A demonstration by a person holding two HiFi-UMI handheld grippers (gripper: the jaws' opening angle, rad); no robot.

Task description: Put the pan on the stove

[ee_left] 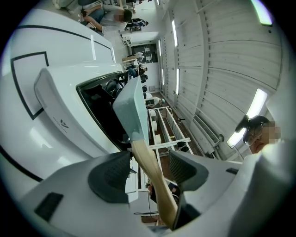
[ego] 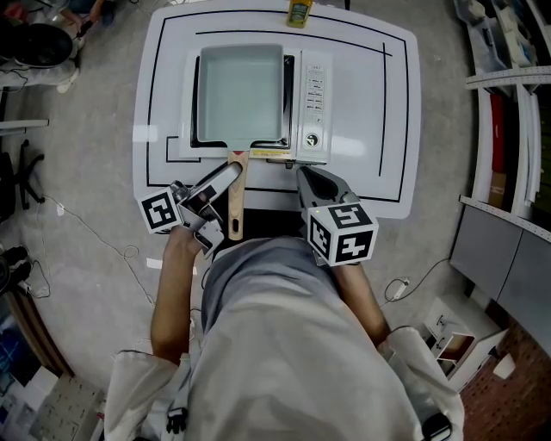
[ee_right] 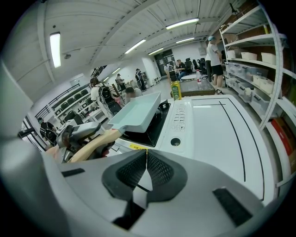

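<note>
A pale grey-green rectangular pan (ego: 241,95) rests on the black cooktop of the white portable stove (ego: 314,103), its wooden handle (ego: 236,194) sticking out over the table's near edge. My left gripper (ego: 219,185) is open with its jaws on either side of that handle, the pads not pressing on it. In the left gripper view the handle (ee_left: 150,169) runs between the jaws of this gripper (ee_left: 149,157) up to the pan (ee_left: 132,109). My right gripper (ego: 308,177) is shut and empty, just in front of the stove's control panel (ee_right: 178,120); its pads (ee_right: 157,169) meet.
The stove stands on a white table (ego: 370,103) with black outline markings. A yellow container (ego: 299,12) stands at the table's far edge. Shelving (ego: 508,112) lines the right side, cables lie on the floor at left, and people stand in the background.
</note>
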